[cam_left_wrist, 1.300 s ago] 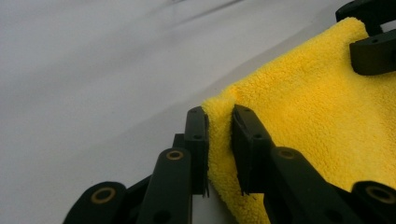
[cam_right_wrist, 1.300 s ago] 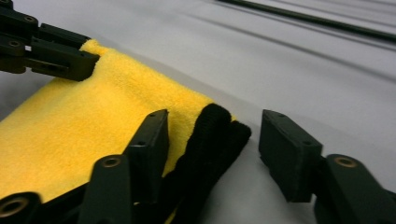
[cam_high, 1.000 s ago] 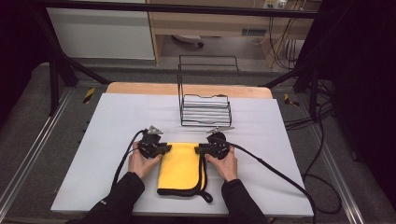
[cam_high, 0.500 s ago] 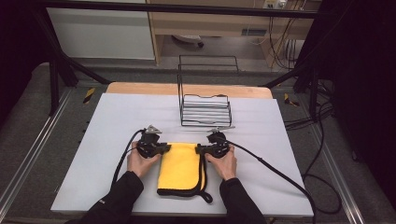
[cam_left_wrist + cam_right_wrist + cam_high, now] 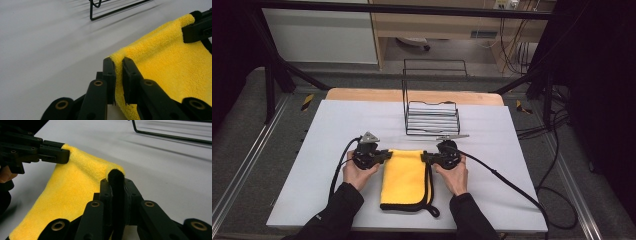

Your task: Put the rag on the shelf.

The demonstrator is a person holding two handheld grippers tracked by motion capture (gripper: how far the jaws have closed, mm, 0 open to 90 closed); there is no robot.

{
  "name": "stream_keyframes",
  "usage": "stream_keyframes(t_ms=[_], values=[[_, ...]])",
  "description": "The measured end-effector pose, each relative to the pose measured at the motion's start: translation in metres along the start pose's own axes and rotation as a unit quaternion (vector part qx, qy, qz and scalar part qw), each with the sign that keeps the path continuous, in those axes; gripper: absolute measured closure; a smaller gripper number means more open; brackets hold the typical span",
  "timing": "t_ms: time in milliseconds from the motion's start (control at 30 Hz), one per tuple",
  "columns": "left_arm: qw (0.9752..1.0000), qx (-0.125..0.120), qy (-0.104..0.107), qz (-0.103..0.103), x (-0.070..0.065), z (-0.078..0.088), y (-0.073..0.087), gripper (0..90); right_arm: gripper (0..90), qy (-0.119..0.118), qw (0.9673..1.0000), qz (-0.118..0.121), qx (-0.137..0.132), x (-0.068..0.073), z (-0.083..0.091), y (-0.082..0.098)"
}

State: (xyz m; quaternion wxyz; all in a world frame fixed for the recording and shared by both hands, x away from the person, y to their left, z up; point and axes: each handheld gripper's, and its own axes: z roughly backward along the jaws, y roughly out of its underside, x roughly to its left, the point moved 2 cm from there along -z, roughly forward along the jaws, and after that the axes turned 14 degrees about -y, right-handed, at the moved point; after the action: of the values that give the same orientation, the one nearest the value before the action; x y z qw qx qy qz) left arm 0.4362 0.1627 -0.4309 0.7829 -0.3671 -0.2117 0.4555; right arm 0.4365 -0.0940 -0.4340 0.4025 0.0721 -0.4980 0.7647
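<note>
So a big white table is seen from the high view, with a wooden edge strip showing along its far side. Toward the back of it, a black wire rack is parked upright, well apart from the hands. Nearer the person, a folded yellow cloth with black trim is laid out between the two grippers, its near end flat on the table.

The far left corner of the cloth is pinched by the left gripper; its jaws have just been closing and yellow fabric is clamped between them. The far right corner, where the black trim runs, is clamped by the right gripper, whose jaws have likewise just been closing down on it. The far edge is held slightly off the table.
</note>
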Motion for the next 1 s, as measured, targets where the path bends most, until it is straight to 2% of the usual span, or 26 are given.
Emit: stream_keyframes(t_ms=[300,367,533,1000], values=[[0.9996,-0.027,0.006,0.002,-0.003,0.017,-0.006,81.8,80.7,-0.008,0.9994,0.024,-0.025,0.015,0.014,-0.003],[0.9995,-0.03,0.004,-0.005,-0.003,0.02,-0.007,81.8,80.8,-0.009,0.9991,0.03,-0.03,0.018,0.017,-0.003],[0.9991,-0.042,0.003,-0.007,-0.007,0.027,-0.011,81.8,80.8,-0.009,0.9981,0.043,-0.044,0.025,0.023,-0.004],[0.9963,-0.085,-0.006,-0.014,-0.015,0.047,-0.022,82.0,80.8,-0.008,0.9939,0.075,-0.081,0.042,0.041,-0.01]])
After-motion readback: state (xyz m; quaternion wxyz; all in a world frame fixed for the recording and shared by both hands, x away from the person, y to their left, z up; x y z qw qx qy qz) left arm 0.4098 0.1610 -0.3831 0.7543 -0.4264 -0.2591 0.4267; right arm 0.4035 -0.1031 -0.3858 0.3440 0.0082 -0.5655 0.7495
